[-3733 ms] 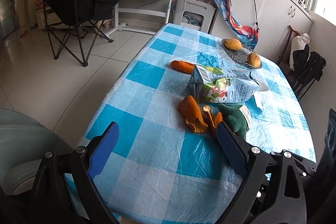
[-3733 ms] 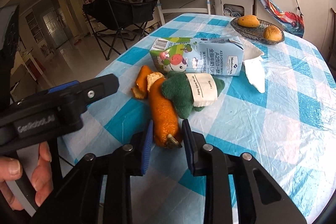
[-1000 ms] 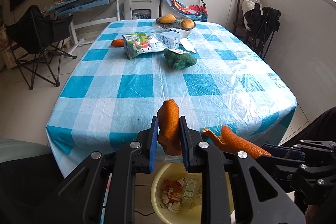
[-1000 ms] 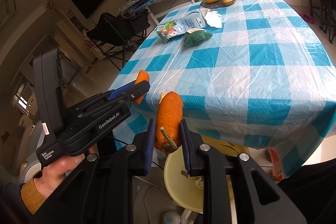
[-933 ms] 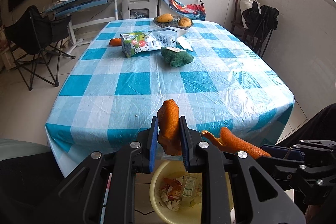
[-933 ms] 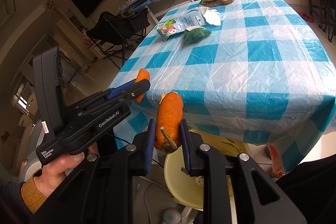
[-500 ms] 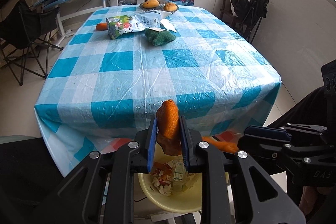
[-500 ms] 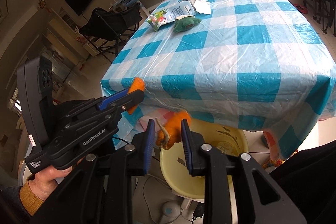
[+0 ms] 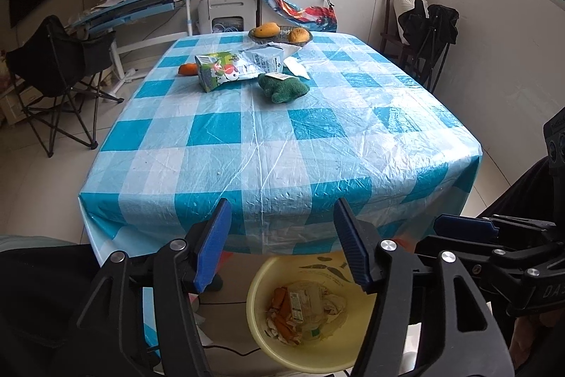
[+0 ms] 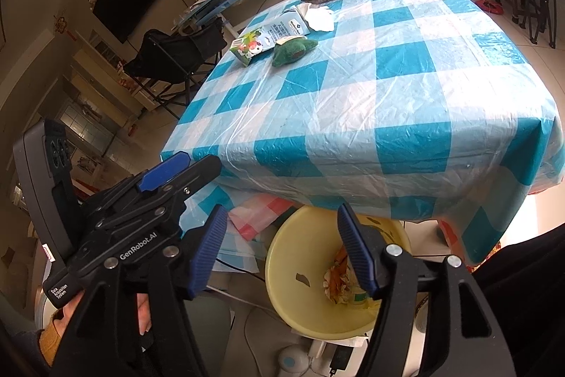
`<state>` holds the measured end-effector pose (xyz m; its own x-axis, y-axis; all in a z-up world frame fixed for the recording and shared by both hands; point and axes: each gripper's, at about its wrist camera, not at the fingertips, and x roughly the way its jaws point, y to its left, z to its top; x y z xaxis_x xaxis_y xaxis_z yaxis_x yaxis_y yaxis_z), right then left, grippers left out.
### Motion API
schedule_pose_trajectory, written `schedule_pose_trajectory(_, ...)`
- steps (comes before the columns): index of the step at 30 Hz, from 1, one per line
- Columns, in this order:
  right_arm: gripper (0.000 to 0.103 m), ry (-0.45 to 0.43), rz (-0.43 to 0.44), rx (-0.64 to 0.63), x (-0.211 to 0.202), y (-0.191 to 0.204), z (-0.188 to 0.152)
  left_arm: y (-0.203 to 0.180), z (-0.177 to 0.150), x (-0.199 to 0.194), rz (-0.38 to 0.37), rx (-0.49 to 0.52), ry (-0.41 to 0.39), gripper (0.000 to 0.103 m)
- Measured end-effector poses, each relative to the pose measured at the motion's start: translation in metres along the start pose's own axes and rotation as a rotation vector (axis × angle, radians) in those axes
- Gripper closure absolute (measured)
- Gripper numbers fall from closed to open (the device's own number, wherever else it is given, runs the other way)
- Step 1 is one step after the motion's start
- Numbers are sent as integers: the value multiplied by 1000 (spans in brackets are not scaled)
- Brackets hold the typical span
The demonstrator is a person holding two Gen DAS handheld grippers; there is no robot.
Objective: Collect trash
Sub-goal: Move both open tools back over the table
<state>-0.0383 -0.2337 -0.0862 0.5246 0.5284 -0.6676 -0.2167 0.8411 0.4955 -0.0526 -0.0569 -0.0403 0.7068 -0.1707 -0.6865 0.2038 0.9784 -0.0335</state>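
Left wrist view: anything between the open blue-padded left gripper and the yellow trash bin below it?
Nothing. The left gripper, jaws opening, has only air down to the yellow bin.

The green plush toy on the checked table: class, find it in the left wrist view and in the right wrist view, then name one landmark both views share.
Left wrist view: the green plush toy lies at upper centre, just right of the milk carton.
Right wrist view: it sits at upper centre, again just right of the carton.
Shared landmark: the yellow bin below the table's near edge.
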Motion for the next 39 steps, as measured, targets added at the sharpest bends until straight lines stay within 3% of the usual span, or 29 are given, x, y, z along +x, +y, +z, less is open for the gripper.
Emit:
schedule_pose_trajectory(6, 23, -51, -74, -40, -6, 11, 4, 1, 2, -4, 10, 4, -23, 42)
schedule_pose_trajectory(8, 18, -147, -69, -101, -24, 23, 12, 6, 5, -7, 9, -18, -39, 41)
schedule_pose_trajectory(9, 9, -228, -52, -151, -38, 31, 14, 9, 7, -9, 11, -34, -51, 40)
schedule_pose_trajectory(11, 7, -403, -53, -285, -61, 43, 7, 18, 11, -13, 20, -71, -76, 38)
schedule_pose_trajectory(12, 7, -367, -86, -327, -56, 44, 3, 23, 14, -15, 24, -89, -87, 37)
schedule_pose_trajectory(13, 7, -204, -106, -313, -35, 40, 7, 28, 17, -16, 29, -106, -98, 37)
schedule_pose_trajectory(14, 7, -62, -93, -237, -15, 28, 11, 32, 20, -16, 33, -122, -107, 37)
schedule_pose_trajectory(15, 8, -25, -47, -142, -8, 15, 12, 36, 24, -17, 37, -133, -115, 37)
schedule_pose_trajectory(16, 9, -37, -35, -109, -9, 10, 14, 40, 27, -17, 40, -139, -121, 37)
schedule_pose_trajectory(19, 9, -116, -101, -201, -22, 23, 25, 48, 37, -16, 54, -144, -135, 36)
schedule_pose_trajectory(24, 9, -61, -132, -191, -1, 15, 46, 59, 56, -5, 58, -152, -129, 35)
schedule_pose_trajectory(30, 9, -35, -135, -284, 22, 28, 67, 64, 76, 10, 71, -120, -120, 33)
schedule_pose_trajectory(39, 9, -26, -132, -307, 59, 27, 110, 83, 107, 38, 79, -170, -113, 33)
